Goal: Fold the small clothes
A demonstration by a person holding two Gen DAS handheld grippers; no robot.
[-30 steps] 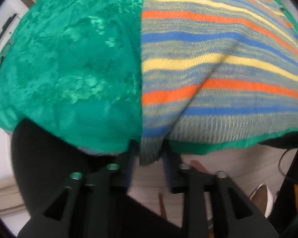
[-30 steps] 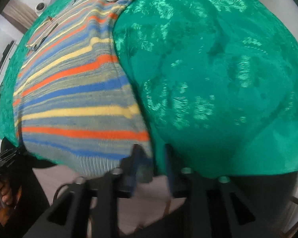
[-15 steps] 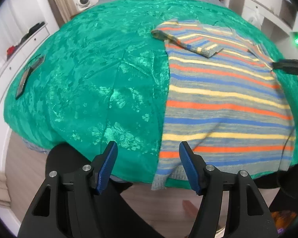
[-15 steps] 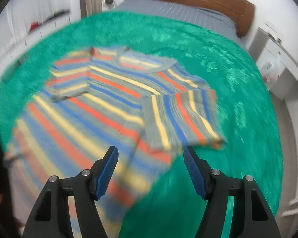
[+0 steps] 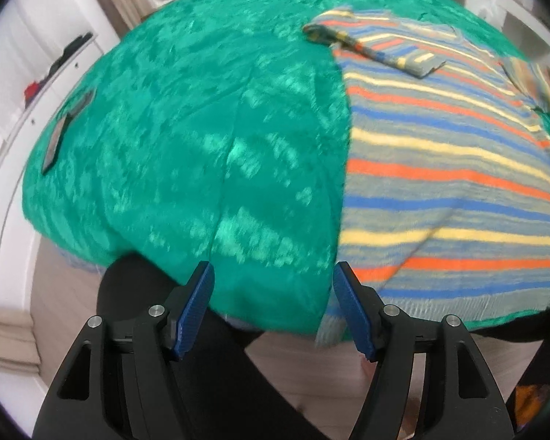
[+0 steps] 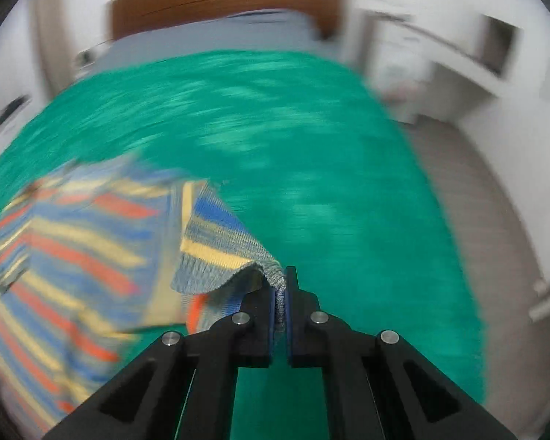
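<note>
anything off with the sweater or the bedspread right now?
Mostly fine. The striped sweater lies flat, but its hem corner hangs off the green bedspread edge near the open left gripper. The right gripper pinches a lifted sleeve edge. Right view is motion-blurred.

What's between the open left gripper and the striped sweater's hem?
Left wrist view: only green bedspread draped over the bed edge lies between left gripper and striped sweater.

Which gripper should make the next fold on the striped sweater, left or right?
Right. The right gripper is already shut on the sleeve cuff of the striped sweater, lifted off the green bedspread. The left gripper is open and empty near the hem.
</note>
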